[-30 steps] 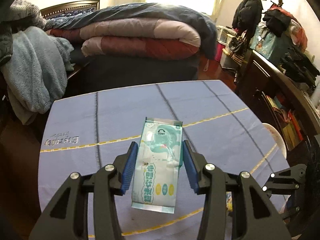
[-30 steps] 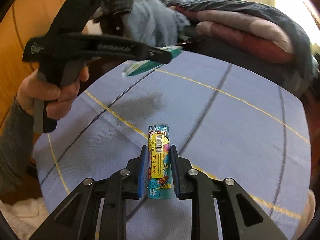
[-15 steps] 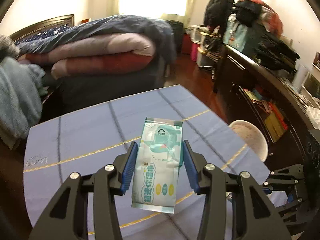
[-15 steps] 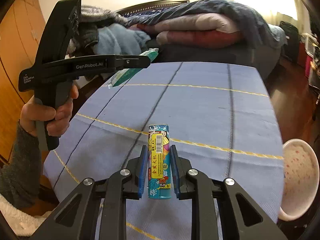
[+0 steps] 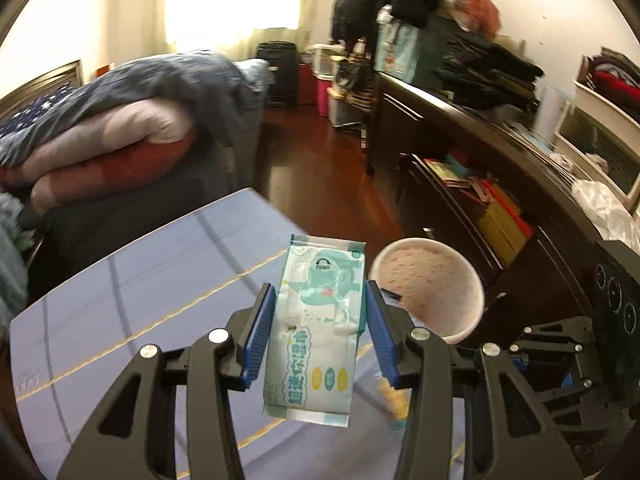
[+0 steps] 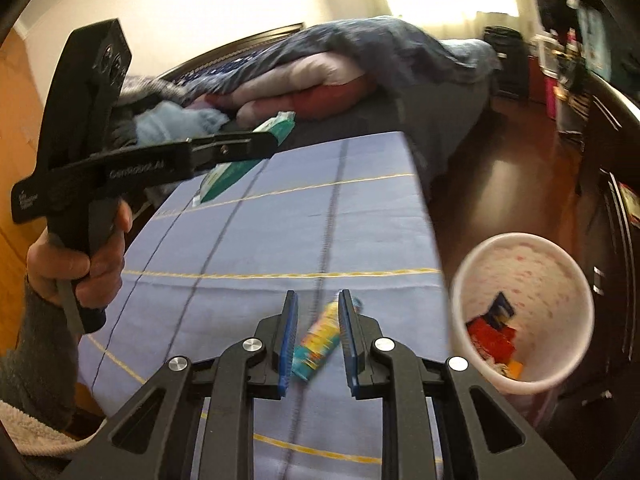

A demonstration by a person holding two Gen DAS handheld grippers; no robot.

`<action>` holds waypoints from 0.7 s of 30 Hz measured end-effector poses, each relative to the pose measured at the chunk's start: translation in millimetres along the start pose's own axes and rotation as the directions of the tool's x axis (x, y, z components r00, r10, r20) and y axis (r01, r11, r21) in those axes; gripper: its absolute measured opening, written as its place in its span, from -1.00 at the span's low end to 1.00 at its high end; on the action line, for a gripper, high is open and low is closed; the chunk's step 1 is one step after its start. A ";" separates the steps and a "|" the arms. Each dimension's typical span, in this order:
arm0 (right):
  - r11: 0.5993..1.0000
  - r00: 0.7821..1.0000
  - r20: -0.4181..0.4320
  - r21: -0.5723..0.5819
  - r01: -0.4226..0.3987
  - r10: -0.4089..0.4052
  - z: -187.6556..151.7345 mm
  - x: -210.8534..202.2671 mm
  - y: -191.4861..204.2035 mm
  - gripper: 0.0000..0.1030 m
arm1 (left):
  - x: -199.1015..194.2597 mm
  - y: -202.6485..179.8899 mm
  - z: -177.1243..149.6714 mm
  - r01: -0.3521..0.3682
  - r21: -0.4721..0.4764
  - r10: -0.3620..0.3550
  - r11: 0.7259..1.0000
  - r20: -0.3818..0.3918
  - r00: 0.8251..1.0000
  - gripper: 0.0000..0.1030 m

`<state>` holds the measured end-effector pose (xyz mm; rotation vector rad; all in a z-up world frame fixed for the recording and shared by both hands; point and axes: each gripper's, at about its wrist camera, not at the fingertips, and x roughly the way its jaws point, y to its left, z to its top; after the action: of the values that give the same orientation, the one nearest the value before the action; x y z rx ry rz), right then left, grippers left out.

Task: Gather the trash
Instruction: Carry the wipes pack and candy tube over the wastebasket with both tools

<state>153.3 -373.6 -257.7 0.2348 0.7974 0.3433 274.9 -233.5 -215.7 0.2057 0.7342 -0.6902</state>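
Observation:
My left gripper [image 5: 320, 304] is shut on a pale green wet-wipe packet [image 5: 316, 328] and holds it above the blue tablecloth [image 5: 160, 280], near the table's right edge. My right gripper [image 6: 318, 320] is open; a small colourful tube [image 6: 318, 340] lies tilted and blurred between its jaws, loose, over the cloth [image 6: 280, 232]. A white speckled bin [image 6: 524, 312] stands on the floor beside the table with several bits of trash inside; it also shows in the left wrist view [image 5: 430, 284]. The left gripper with its packet [image 6: 240, 160] shows in the right wrist view.
A bed with folded quilts [image 5: 112, 148] stands behind the table. A dark cabinet with books [image 5: 480, 184] and piled clothes lines the right side. Red-brown wooden floor [image 5: 320, 160] lies between them. My left hand [image 6: 80, 264] grips the handle.
Both grippers swung right toward the bin. My right gripper opened and let go of the colourful tube, which now tilts loose between the jaws. The left still holds the packet.

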 end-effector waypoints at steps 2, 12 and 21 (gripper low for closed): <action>1.000 1.000 0.002 0.012 0.020 -0.020 -1.7 -5.2 -10.5 -0.62 | 7.7 -13.5 4.1 0.019 0.019 -0.019 1.000 -0.004 1.000 -0.11; 0.999 0.994 -0.096 0.014 0.045 -0.043 -23.7 36.1 11.0 -0.02 | 17.3 -32.7 8.2 0.025 0.018 -0.024 1.000 -0.009 1.000 -0.11; 0.971 0.964 -0.123 -0.037 0.234 -0.237 -28.0 76.0 43.2 -0.57 | -15.9 6.1 9.6 -0.042 -0.043 0.043 0.998 0.029 0.999 -0.11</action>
<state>173.0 -302.4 -312.2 0.0959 0.9360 0.1427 275.5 -224.7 -198.3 0.1713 0.7138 -0.6352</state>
